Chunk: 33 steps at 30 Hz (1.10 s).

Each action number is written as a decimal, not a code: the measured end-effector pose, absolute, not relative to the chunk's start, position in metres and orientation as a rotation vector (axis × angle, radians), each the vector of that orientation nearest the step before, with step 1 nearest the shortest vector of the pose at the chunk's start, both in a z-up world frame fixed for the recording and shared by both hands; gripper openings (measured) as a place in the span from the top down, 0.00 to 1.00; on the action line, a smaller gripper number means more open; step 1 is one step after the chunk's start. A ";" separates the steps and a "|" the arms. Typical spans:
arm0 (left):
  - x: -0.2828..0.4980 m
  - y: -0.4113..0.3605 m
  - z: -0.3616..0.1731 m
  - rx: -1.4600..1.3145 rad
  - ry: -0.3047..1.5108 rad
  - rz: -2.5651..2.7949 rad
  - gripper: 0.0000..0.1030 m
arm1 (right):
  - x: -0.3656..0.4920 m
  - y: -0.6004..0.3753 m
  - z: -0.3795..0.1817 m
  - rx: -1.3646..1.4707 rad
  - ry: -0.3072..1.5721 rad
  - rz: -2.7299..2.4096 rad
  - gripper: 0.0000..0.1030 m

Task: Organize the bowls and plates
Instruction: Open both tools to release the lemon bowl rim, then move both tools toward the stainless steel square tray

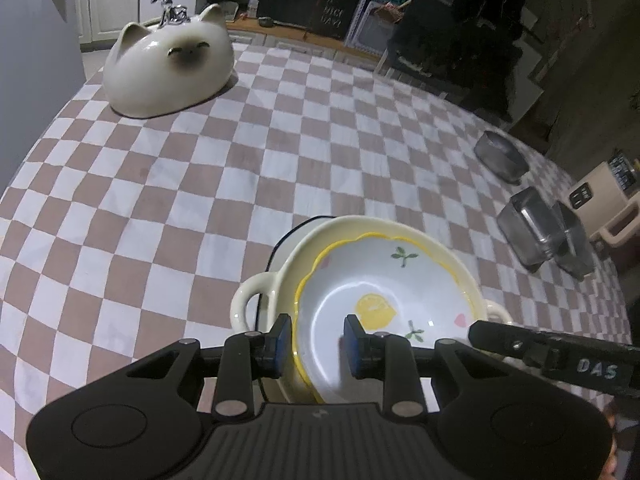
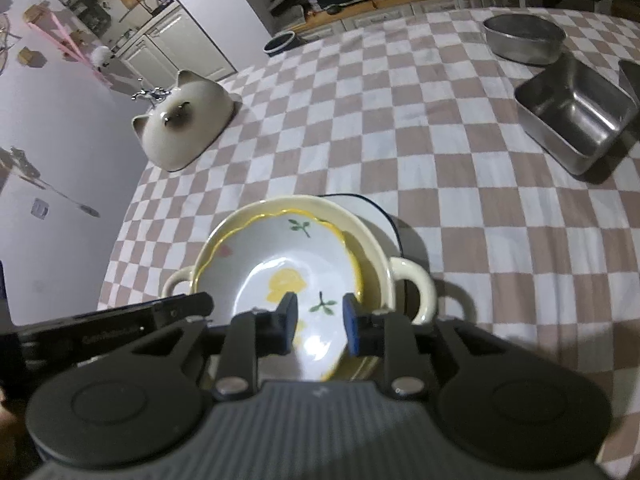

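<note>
A white lemon-print bowl with a wavy yellow rim [image 1: 376,300] [image 2: 280,272] sits nested in a cream two-handled bowl [image 1: 256,300] [image 2: 412,280], which rests on a white plate with a dark rim [image 1: 300,228] [image 2: 380,212]. My left gripper [image 1: 316,344] is open, its fingers straddling the lemon bowl's near left rim. My right gripper [image 2: 318,326] is open above the lemon bowl's near edge, one finger inside it. A cat-faced ceramic bowl [image 1: 172,68] [image 2: 184,124] lies upside down at the far left.
The table has a pink-and-white checked cloth [image 1: 280,140] [image 2: 440,140]. At the right stand a round metal pan [image 2: 524,38] [image 1: 502,156] and square steel containers [image 2: 576,116] [image 1: 532,232]. Dark furniture and a sign lie beyond the far edge.
</note>
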<state>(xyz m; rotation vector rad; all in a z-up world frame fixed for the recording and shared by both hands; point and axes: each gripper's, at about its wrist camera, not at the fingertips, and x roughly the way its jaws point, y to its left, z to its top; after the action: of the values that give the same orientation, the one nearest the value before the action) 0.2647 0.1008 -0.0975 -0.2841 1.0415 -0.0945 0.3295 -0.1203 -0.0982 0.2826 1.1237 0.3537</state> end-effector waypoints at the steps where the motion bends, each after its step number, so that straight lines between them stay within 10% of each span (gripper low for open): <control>1: 0.263 0.101 -0.096 -0.290 1.036 -0.102 0.70 | 0.328 -0.121 -0.098 0.274 1.122 0.353 0.70; 10: 0.255 0.093 -0.087 -0.255 1.028 -0.109 0.65 | 0.319 -0.127 -0.092 0.256 1.112 0.342 0.62; 21: 0.249 0.072 -0.072 -0.227 0.958 -0.102 0.06 | 0.312 -0.148 -0.073 0.164 1.035 0.337 0.25; 33: 0.273 0.006 -0.077 -0.270 0.854 -0.175 0.00 | 0.329 -0.229 -0.056 0.124 0.808 0.239 0.00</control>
<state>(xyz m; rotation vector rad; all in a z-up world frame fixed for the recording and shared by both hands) 0.2729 0.0058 -0.0773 -0.2703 0.8539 -0.1750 0.3291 -0.2289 -0.0559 0.1241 0.8075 0.2394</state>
